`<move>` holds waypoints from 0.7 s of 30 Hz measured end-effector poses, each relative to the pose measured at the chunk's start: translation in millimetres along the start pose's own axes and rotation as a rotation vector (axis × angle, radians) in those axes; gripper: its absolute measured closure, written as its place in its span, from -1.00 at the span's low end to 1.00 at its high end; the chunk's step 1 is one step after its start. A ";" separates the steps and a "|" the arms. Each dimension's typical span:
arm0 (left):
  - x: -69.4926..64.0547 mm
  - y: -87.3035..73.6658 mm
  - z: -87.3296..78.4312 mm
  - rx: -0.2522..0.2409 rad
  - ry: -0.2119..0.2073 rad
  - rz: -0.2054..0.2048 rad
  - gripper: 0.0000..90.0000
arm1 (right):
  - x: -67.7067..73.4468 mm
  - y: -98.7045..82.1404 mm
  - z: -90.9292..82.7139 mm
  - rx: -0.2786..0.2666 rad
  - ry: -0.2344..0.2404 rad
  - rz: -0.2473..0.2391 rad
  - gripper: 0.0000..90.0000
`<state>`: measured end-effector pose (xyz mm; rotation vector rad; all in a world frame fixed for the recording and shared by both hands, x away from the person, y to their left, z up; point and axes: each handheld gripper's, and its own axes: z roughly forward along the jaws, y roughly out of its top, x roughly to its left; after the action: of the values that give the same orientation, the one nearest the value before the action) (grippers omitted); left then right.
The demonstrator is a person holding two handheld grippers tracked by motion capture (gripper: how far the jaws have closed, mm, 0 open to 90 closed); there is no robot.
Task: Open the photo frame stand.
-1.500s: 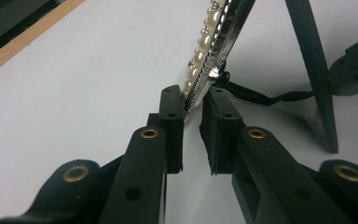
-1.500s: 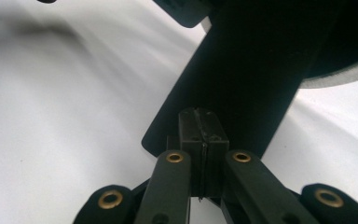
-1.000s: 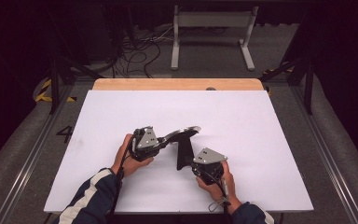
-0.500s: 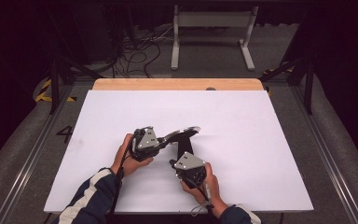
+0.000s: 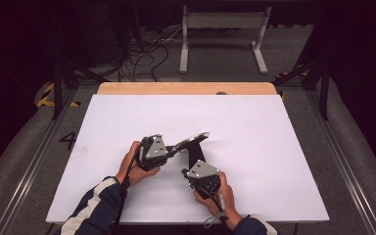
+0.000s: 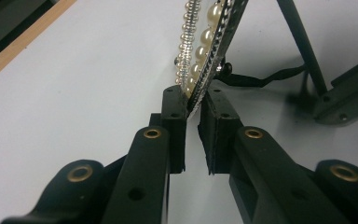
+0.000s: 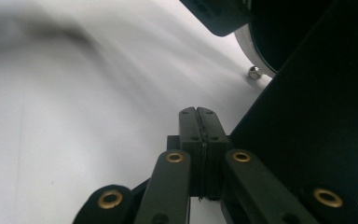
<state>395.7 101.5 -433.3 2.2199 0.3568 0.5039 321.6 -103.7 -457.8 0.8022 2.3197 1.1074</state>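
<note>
Two hand-held grippers work at a table (image 5: 127, 112) covered in white. The left gripper (image 5: 172, 150), seen in the high view near the table's middle, has its jaws drawn narrow onto the rim of a round frame edged with pearls and small silver beads (image 6: 204, 51); in the left gripper view (image 6: 194, 105) the pads press that rim from both sides, so the frame is held on edge above the white surface. In the high view the same frame (image 5: 193, 139) appears as a tilted disc reaching up and to the right from the left gripper. A black stand leg (image 5: 196, 155) hangs from the back of the frame toward the table, between the two grippers. The right gripper (image 5: 186, 173) sits just below and right of the left one, close to the person's side of the table; in the right gripper view its jaws (image 7: 199, 122) are pressed fully together with nothing between them, lying just beside the black leg (image 7: 317, 121).
</note>
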 end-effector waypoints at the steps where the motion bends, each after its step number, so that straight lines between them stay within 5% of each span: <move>1: -0.3 0.0 -0.4 0.000 -0.002 0.001 0.80 | -0.2 -0.2 -0.6 0.002 -0.002 -0.004 1.00; 11: -6.2 -0.3 -3.1 0.004 0.004 0.017 0.80 | -3.2 -1.3 -3.5 0.017 -0.009 -0.008 1.00; 21: -13.8 2.3 -3.2 0.012 0.006 0.040 0.79 | -20.5 -8.0 -10.8 0.018 -0.013 0.047 1.00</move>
<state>382.3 96.5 -432.9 2.2408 0.3204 0.5314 327.6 -127.3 -455.1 0.8725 2.3146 1.0992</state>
